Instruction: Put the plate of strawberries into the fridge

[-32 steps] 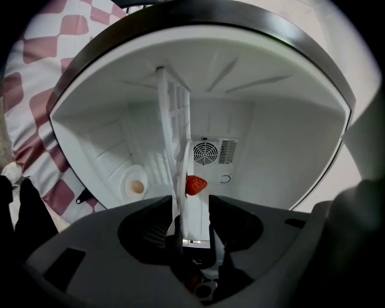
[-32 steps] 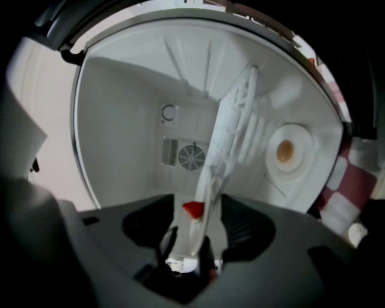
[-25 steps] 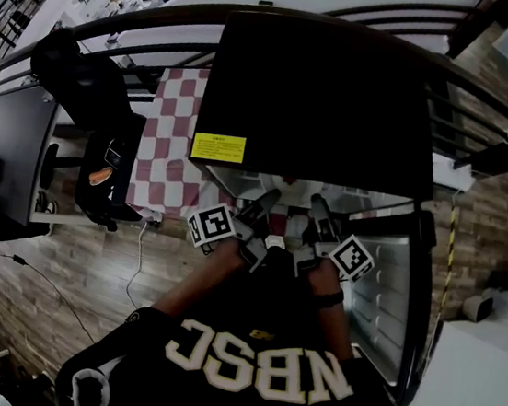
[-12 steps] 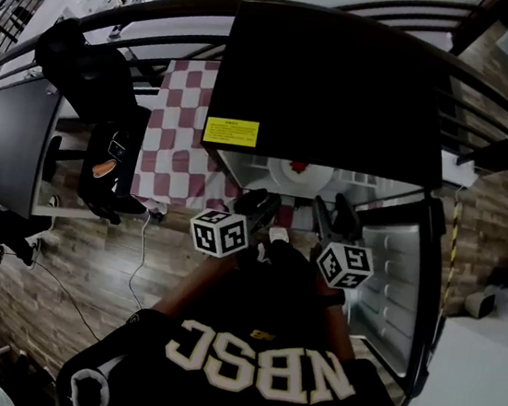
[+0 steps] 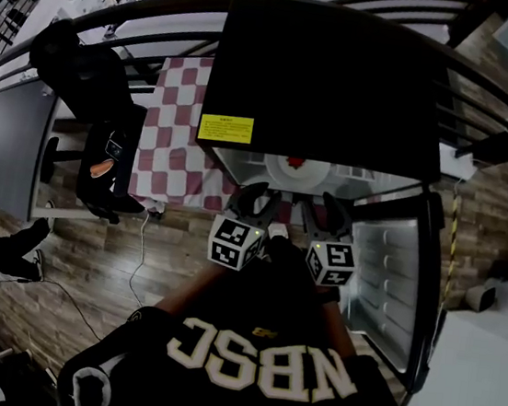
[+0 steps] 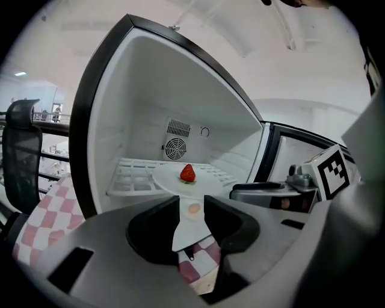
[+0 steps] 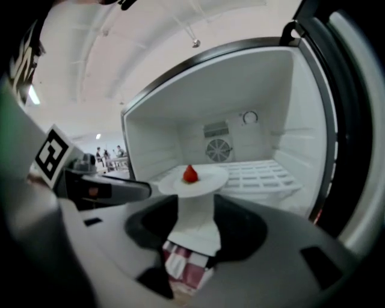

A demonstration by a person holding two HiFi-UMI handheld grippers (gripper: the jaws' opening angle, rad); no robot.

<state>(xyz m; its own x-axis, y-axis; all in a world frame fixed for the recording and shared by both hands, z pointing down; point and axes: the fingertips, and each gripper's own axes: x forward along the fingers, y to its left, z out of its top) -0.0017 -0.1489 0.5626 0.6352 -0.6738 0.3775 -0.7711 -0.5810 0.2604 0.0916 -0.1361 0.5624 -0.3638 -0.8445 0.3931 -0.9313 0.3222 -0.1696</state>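
Note:
A white plate [image 5: 288,169] bearing one red strawberry [image 5: 294,164] rests on the white wire shelf inside the open black fridge [image 5: 325,86]. The left gripper view shows the plate [image 6: 171,179] and strawberry [image 6: 187,172] ahead of the jaws, apart from them. From the right gripper view the plate [image 7: 207,179] and strawberry [image 7: 190,174] sit likewise. My left gripper [image 5: 256,201] and right gripper [image 5: 327,209] hang side by side just outside the fridge opening. Both sets of jaws are closing with nothing between them.
The fridge door [image 5: 392,281] stands swung open at the right. A red-and-white checkered cloth [image 5: 175,131] covers a table left of the fridge. A black chair with a dark jacket [image 5: 84,82] is further left. Wooden floor lies below.
Both grippers have drawn back out of the fridge toward my body and come closer together. The plate with the strawberry has stayed on the shelf.

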